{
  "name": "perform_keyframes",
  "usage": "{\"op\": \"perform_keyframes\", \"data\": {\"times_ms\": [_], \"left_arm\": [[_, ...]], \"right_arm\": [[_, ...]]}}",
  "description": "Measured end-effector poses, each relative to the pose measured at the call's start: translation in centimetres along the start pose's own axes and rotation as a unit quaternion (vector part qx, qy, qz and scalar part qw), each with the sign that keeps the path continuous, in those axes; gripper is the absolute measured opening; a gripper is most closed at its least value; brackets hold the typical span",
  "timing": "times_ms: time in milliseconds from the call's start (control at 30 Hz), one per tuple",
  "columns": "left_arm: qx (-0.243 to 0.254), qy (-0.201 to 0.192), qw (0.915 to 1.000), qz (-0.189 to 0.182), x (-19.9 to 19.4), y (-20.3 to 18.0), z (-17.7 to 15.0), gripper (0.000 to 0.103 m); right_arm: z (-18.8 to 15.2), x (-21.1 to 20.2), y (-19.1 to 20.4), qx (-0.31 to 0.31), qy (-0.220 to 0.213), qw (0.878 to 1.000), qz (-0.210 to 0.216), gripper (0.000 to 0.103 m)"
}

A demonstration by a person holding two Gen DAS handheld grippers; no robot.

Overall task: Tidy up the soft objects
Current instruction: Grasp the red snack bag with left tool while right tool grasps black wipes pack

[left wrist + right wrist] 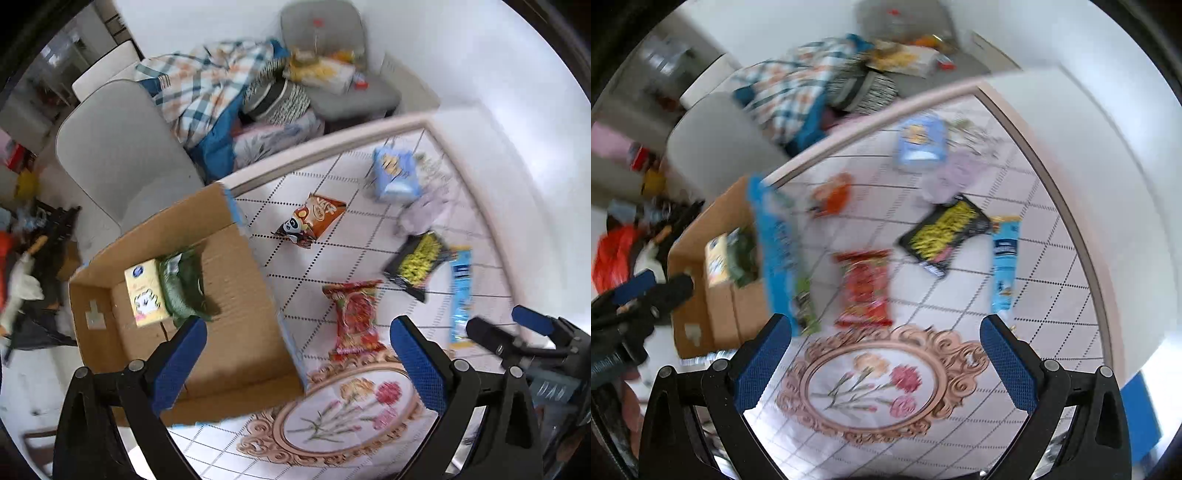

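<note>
Table surface: white tiled pattern with dotted diagonal lines, pale raised rim, and an ornate oval floral emblem at the near edge. Beyond the far rim, a light grey chair back stands close against the table. Behind it, a checked blanket lies heaped over a blue cloth, with a black-and-white striped item beside it. A grey seat stands against the white wall (small clutter on its cushion, not identifiable). Floor at left carries blurred mixed clutter.
</note>
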State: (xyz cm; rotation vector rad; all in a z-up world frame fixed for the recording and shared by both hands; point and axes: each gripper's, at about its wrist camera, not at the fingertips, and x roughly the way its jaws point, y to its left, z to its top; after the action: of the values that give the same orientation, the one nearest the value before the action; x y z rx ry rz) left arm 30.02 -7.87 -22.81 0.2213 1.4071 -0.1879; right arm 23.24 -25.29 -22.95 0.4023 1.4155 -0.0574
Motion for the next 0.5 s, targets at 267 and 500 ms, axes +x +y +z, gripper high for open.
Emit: {"op": "perform_keyframes", "data": {"times_ms": [267,500], "left_arm": [[-0.02,0.05,0.9957,0.075,6.0,-1.5,3.6,0.102],[-0.03,0.065,0.9929,0.096,7.8,-1.3,4.5,0.102]], "right_arm": [[6.2,12.7,-6.7,0.164,0.076,0.981,0.069,0.099],[7.8,19.8,-5.3,0.158,0.141,0.977,0.008,0.093]]}}
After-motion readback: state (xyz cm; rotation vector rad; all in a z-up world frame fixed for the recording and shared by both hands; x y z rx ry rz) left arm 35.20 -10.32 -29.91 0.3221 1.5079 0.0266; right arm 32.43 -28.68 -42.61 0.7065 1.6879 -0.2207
